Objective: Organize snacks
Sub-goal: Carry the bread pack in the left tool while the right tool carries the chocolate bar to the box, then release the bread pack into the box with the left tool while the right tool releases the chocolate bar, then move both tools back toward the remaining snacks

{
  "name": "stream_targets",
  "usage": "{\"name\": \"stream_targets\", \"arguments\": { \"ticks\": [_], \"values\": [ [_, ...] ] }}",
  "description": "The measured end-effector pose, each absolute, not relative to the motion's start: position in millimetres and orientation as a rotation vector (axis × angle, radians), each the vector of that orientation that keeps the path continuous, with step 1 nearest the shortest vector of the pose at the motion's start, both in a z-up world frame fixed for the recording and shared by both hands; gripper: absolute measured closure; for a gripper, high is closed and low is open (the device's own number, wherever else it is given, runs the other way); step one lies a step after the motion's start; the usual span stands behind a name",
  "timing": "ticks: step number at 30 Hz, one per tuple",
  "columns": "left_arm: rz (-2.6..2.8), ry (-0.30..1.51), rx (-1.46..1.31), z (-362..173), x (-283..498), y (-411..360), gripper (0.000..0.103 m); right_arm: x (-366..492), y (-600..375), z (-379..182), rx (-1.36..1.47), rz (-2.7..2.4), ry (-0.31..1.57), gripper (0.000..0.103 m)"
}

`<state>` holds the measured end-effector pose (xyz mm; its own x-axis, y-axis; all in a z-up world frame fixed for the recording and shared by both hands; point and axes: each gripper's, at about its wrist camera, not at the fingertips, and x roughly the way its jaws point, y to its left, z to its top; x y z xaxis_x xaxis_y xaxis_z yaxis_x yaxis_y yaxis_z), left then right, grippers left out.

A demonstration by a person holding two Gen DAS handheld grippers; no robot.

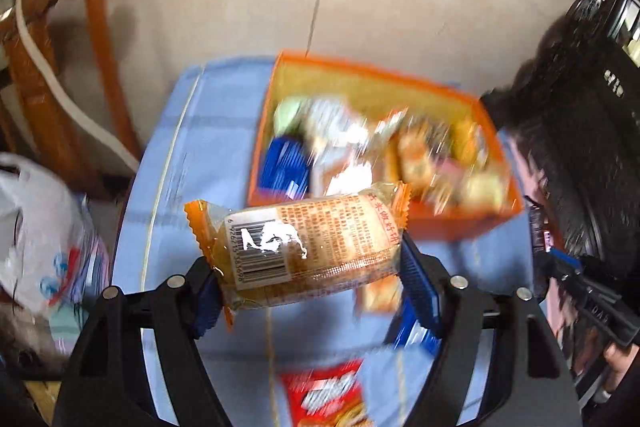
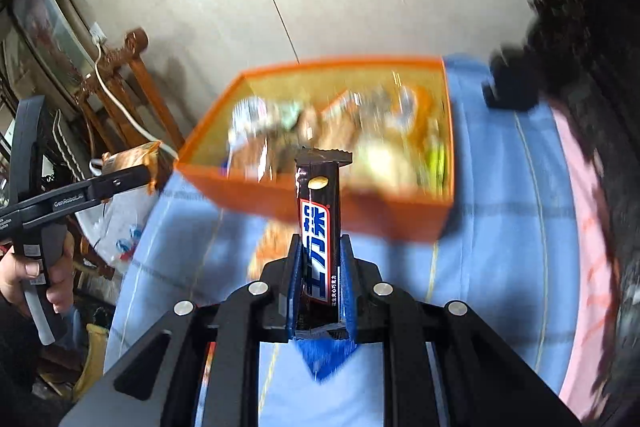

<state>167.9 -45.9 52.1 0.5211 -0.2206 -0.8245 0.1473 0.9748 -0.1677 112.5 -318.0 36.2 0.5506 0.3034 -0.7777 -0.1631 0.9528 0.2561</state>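
My left gripper (image 1: 308,263) is shut on an orange-wrapped cake snack (image 1: 304,251), held crosswise above the blue cloth, just short of the orange box (image 1: 460,227). The box holds several mixed snack packets. My right gripper (image 2: 322,267) is shut on a dark brown chocolate bar (image 2: 320,223), held upright in front of the orange box (image 2: 400,223). The left gripper with its orange snack (image 2: 136,157) also shows at the left of the right wrist view, beside the box's left corner.
A blue checked cloth (image 1: 208,131) covers the table. A red snack packet (image 1: 324,395) and a blue one (image 1: 416,331) lie on it below the left gripper. A wooden chair (image 1: 100,39) and a white plastic bag (image 1: 36,227) stand to the left. A black object (image 2: 508,83) sits right of the box.
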Motion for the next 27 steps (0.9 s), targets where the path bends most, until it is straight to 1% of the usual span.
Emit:
{"name": "stream_targets", "arguments": {
  "ticks": [5, 7, 8, 9, 10, 13, 16, 17, 19, 21, 27],
  "values": [
    [-0.253, 0.964, -0.05, 72.6, 230.6, -92.6, 0.029, 176.2, -300.4, 50.4, 0.152, 0.277, 0.906, 0.085],
    [-0.253, 0.987, -0.021, 66.3, 255.5, -111.9, 0.021, 201.6, -298.1, 49.2, 0.2, 0.282, 0.886, 0.076],
    [-0.232, 1.02, 0.004, 61.3, 264.3, -119.2, 0.008, 210.4, -300.1, 47.2, 0.222, 0.257, 0.89, 0.068],
    [-0.199, 1.054, 0.035, 56.2, 269.7, -124.8, 0.006, 215.3, -303.3, 44.6, 0.245, 0.22, 0.908, 0.055],
    [-0.193, 1.081, 0.057, 51.5, 270.9, -128.8, 0.006, 214.1, -305.8, 43.6, 0.259, 0.216, 0.911, 0.055],
    [-0.202, 1.063, 0.059, 44.7, 257.8, -125.5, 0.006, 195.9, -308.2, 37.0, 0.252, 0.248, 0.905, 0.054],
    [-0.195, 1.088, 0.048, 36.4, 243.4, -114.5, 0.006, 172.8, -313.0, 25.8, 0.28, 0.268, 0.93, 0.053],
    [-0.193, 1.097, 0.027, 33.9, 237.3, -108.2, 0.006, 163.7, -313.8, 22.2, 0.278, 0.261, 0.938, 0.05],
    [-0.18, 1.128, -0.014, 24.5, 221.9, -92.6, 0.005, 145.2, -314.3, 14.3, 0.269, 0.253, 0.953, 0.039],
    [-0.164, 1.159, -0.032, 13.4, 210.3, -81.4, 0.005, 126.2, -314.9, 0.3, 0.264, 0.244, 0.998, 0.035],
    [-0.105, 1.238, -0.065, -23.7, 163.5, -45.6, 0.005, 92.2, -314.3, -37.9, 0.199, 0.195, 1.111, 0.035]
  ]
}}
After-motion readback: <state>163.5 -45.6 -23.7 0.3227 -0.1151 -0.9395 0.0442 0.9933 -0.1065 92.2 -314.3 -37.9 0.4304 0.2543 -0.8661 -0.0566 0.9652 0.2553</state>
